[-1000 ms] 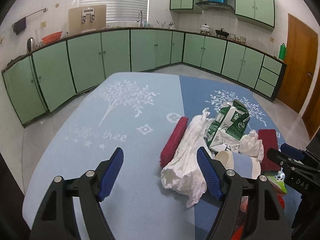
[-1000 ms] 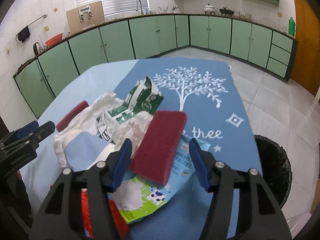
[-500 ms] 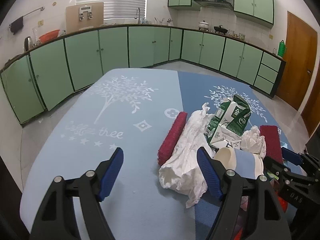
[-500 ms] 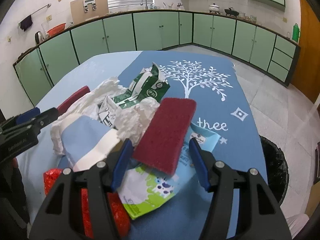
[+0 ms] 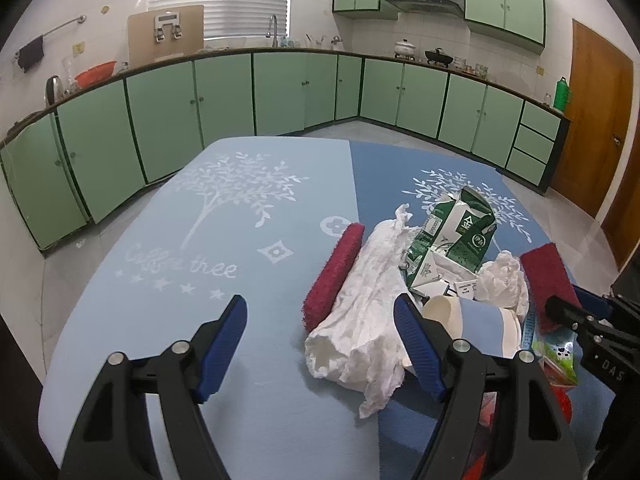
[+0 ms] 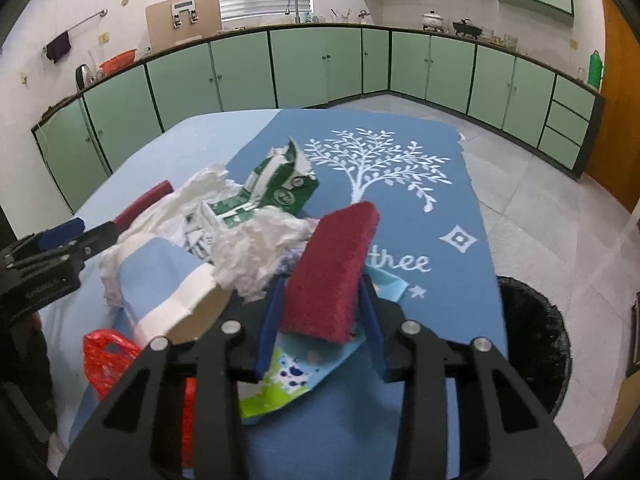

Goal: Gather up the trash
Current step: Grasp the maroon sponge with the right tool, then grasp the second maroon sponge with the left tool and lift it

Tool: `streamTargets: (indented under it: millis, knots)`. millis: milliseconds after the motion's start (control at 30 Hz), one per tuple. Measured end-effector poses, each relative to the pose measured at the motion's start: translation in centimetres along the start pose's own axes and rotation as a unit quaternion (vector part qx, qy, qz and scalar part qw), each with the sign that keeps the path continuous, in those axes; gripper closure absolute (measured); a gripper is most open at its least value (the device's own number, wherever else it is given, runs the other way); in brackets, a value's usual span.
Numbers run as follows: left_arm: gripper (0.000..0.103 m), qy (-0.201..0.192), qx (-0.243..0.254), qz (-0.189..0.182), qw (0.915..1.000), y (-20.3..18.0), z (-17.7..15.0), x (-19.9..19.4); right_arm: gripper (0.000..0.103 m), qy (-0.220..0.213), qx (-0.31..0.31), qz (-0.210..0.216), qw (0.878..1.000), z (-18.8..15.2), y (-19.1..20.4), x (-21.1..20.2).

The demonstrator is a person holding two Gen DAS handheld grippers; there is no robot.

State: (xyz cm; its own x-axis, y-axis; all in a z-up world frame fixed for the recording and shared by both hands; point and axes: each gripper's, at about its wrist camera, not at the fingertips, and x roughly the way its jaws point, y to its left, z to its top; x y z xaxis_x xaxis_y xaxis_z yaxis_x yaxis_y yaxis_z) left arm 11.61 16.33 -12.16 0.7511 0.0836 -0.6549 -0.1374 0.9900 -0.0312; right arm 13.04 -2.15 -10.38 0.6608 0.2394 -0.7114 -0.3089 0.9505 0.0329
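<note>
A trash pile lies on the blue table: a green milk carton, crumpled white paper, a blue-and-white paper cup, a red plastic bag and a printed wrapper. My right gripper is shut on a dark red scouring pad, which also shows in the left wrist view. My left gripper is open and empty, its right finger beside the white paper. A second red pad lies left of the paper.
A black trash bin stands on the floor to the right of the table. Green cabinets line the walls behind. A wooden door is at the far right.
My right gripper's jaws have closed from wide open onto the dark red pad and moved in on the pile. The left gripper stays open and has shifted slightly forward.
</note>
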Motion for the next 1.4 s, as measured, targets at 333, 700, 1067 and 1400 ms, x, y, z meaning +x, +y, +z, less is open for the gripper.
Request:
streamTargets:
  millis: [333,700,1067,1400]
  knots:
    - [0.029,0.000,0.002,0.000,1.0000,-0.2,0.0,0.0,0.043,0.003,0.000,-0.013,1.000,0.4,0.4,0.9]
    - [0.029,0.001,0.002,-0.001,1.0000,-0.2,0.3,0.3,0.060,0.003,-0.008,-0.010,1.000,0.5,0.5,1.5]
    - [0.029,-0.003,-0.011,-0.001,0.9999,1.2,2.5,1.9,0.060,-0.030,0.012,-0.010,0.999,2.8,-0.7,0.2]
    - [0.043,0.035,-0.010,-0.008,0.9993,1.5,3.0,5.3,0.060,-0.022,0.013,-0.005,1.000,3.3,-0.6,1.6]
